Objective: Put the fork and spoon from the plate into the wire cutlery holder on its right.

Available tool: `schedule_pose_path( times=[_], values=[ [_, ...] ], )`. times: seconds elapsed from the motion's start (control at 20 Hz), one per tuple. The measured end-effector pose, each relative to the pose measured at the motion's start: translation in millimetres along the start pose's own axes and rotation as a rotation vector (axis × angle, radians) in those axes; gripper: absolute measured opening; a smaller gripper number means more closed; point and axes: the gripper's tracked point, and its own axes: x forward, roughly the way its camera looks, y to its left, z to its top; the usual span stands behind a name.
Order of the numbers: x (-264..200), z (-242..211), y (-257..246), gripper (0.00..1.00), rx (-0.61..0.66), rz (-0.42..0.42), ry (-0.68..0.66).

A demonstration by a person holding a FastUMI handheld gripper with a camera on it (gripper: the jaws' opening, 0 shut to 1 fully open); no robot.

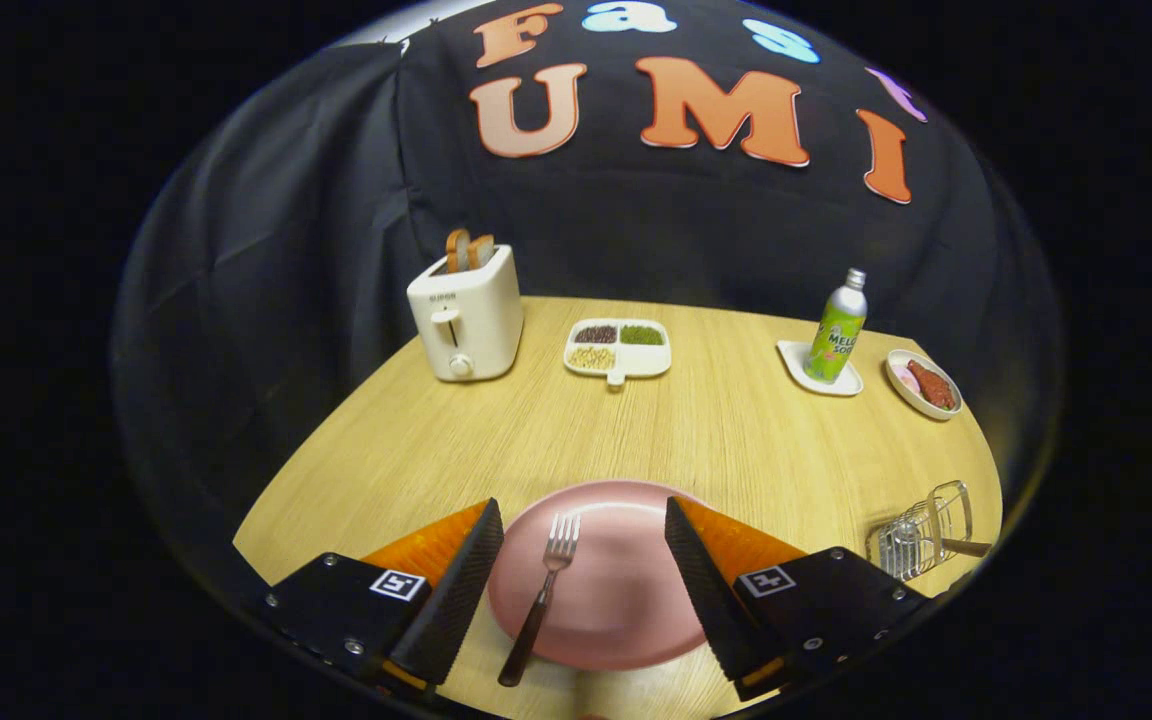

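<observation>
We see a fork (542,590) lying on a pink plate (626,610) at the lower middle of the frame, tines pointing away from us, its dark handle reaching past the plate's near rim. The gripper (584,525) hangs over the plate with its fingers spread wide apart, the fork between them and untouched by either. At the lower right, beside the plate, a wire cutlery holder (921,535) lies on the table with a utensil handle poking out of it. Everything rests on a pale wooden table (716,430) backed by a black cloth wall (266,250). Toward the upper left stands a white toaster (466,315) with two bread slices up. At centre, a divided white dish (619,350) holds dark, green and yellow beans. Farther right, a green soda bottle (838,328) stands on a small white tray (818,370), beside a bowl (924,385) of reddish food.
</observation>
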Motion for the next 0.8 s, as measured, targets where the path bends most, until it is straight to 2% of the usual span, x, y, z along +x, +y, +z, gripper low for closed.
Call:
schedule_pose_path(
  times=[0.15, 0.2, 0.3, 0.45, 0.65, 0.7, 0.75, 0.8],
  values=[
    [14.9, -47.5, -5.7, 0.98, -0.072, -0.022, 0.191],
    [20.5, -58.2, -1.1, 0.98, -0.078, 0.000, 0.240],
    [22.9, -72.4, 7.6, 0.97, -0.070, 0.033, 0.308],
    [27.0, -83.9, 11.1, 0.91, -0.097, 0.036, 0.365],
    [28.3, -96.2, 19.8, 0.70, -0.073, 0.047, 0.448],
    [31.3, -97.0, 20.0, 0.60, -0.077, 0.041, 0.457],
    [32.7, -98.6, 19.6, 0.55, -0.082, 0.032, 0.470],
    [33.6, -101.9, 20.1, 0.43, -0.082, 0.028, 0.485]
  ],
)
